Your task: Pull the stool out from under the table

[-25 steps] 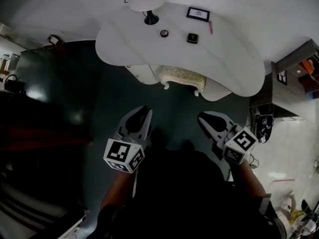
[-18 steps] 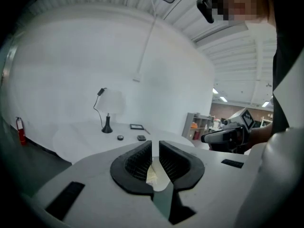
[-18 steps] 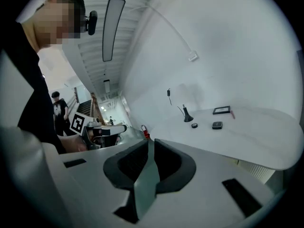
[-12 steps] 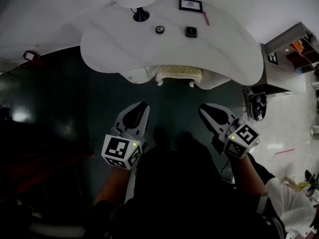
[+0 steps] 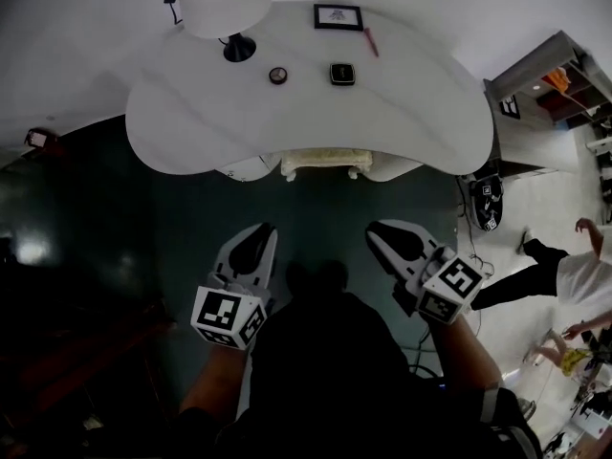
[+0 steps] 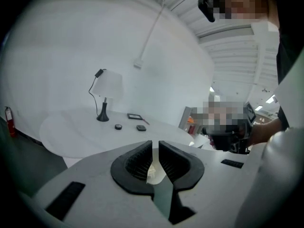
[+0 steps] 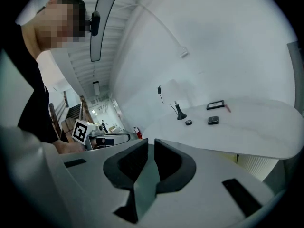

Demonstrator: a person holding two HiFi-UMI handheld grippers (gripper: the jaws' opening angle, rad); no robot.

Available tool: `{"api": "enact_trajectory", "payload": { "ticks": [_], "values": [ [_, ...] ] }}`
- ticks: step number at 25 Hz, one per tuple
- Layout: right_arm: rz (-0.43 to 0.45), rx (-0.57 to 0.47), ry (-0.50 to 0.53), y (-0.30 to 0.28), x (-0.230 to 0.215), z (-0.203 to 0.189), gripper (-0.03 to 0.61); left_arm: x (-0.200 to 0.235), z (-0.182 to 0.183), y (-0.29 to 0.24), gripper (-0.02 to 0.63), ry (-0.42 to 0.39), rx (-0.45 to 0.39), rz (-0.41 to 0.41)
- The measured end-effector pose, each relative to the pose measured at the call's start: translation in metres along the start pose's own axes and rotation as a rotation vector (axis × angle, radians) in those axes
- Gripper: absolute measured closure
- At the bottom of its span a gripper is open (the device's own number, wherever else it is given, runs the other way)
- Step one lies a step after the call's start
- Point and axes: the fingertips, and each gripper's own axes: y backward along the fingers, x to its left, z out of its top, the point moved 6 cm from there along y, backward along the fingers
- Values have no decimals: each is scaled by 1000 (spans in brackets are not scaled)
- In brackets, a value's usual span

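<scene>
A cream upholstered stool [image 5: 325,163] is tucked under the near edge of the white curved table [image 5: 411,122], between the table's two rounded white bases. Both grippers hang over the dark floor, well short of the stool. My left gripper [image 5: 264,230] points at the table with its jaws shut and nothing between them. My right gripper [image 5: 379,229] is also shut and empty. In the left gripper view a sliver of the stool [image 6: 153,171] shows past the left gripper [image 6: 155,144]. The right gripper view has the right gripper [image 7: 151,141] below the table [image 7: 247,127].
On the table stand a white lamp [image 5: 222,3], a picture frame [image 5: 338,15], two small dark objects [image 5: 342,73] and a pink pen [image 5: 369,42]. A shelf unit [image 5: 535,103] stands at the right. A person [image 5: 574,275] walks on the light floor beyond it.
Both grippers have drifted a little left and lower in the head view, and the table and stool have shifted left. A walking person has come into view at the right.
</scene>
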Motion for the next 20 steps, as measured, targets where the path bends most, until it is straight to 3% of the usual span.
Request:
{"api": "enact_trajectory", "payload": {
  "ticks": [5,10,16,20],
  "values": [
    [35,5,29,-20,-31,-19,558,14,-17,-43,563,-24,7,-26],
    [30,-28,32,-35,-66,-57,558,30,-59,-82,563,-63,-18,-19],
    [-32,-25,55,-52,-131,-125,558,51,-119,-130,563,-63,-70,-53],
    [-101,-31,6,-67,-174,-160,558,67,-155,-158,563,-75,-85,-62]
  ]
}}
